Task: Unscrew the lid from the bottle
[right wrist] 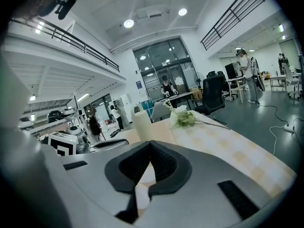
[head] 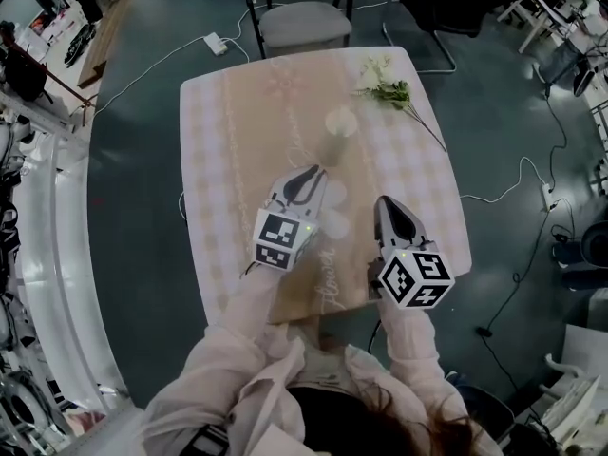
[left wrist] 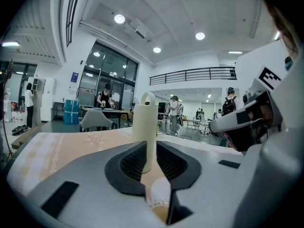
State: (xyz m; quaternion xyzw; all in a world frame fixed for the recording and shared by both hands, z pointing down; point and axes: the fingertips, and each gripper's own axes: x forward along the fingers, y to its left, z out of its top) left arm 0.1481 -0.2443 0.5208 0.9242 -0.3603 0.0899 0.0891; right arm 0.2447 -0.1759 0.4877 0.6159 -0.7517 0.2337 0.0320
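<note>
Table (head: 214,160) with a checked cloth and a beige runner (head: 285,131) going from near edge to far edge. White flowers (head: 385,85) lie near the far right corner, stems pointing to the right edge, well apart from everything else. Grey chair (head: 304,22) tucked at the far edge, dark office chair (head: 446,3) beyond the far right corner. Power strip (head: 216,43) with its cable on the floor past the far left corner. People stand at desks far back in both gripper views.

Nothing sits between my grippers and the bottle (head: 337,142), just bare runner. It's the only container on the table and I can't tell what's in it. It stands upright on the runner in the far half, roughly midway between the left and right edges. Pale cream body, straight sides. The lid (head: 341,122) is on, same pale colour, with a small loop on top in the left gripper view.

My left gripper (head: 312,172) is over the runner, tips aimed at the bottle and near it but not touching. Its jaws are all but together with nothing between them. My right gripper (head: 385,200) is beside it, closer to the near edge, jaws pressed together and empty
</note>
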